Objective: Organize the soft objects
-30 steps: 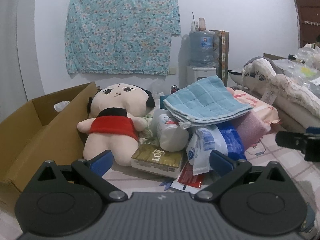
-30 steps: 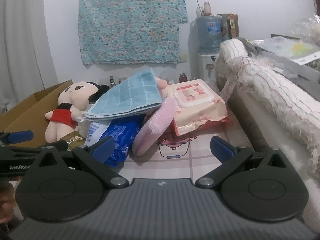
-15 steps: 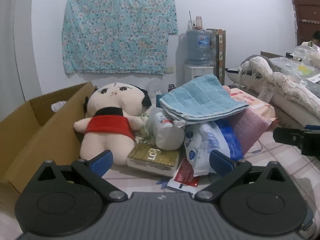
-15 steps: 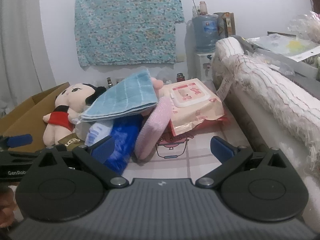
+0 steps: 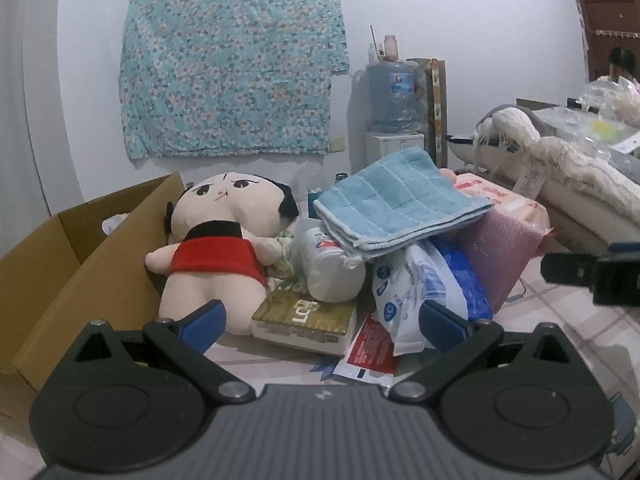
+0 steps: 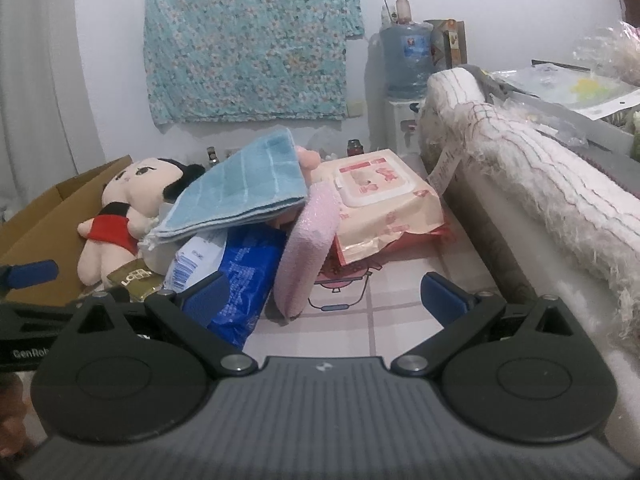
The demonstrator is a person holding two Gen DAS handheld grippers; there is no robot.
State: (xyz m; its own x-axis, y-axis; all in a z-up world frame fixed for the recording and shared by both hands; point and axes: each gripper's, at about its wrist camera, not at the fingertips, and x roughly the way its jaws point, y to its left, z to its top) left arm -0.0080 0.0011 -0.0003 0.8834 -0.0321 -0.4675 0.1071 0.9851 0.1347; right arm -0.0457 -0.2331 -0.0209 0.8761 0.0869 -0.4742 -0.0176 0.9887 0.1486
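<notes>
Cardboard box [image 5: 68, 264] far left, open. Plush doll [image 5: 224, 248] leans against box wall. Gold box [image 5: 306, 316] and white bottle [image 5: 332, 268] just right of doll. Blue towel [image 5: 396, 204] folded atop pile, over blue-white pack [image 5: 432, 284] and pink sponge [image 5: 500, 248]. Wipes pack [image 6: 380, 196] behind sponge. Shaggy rug roll [image 6: 540, 184] far right. Left gripper [image 5: 322, 322] fingers spread, empty, before pile. Right gripper [image 6: 322, 298] fingers spread, empty, over tiled mat [image 6: 396, 300].

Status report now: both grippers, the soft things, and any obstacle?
Left gripper open, empty. Right gripper open, empty. Doll leans on box, blue towel tops pile. Bottle, gold packet mixed in.
</notes>
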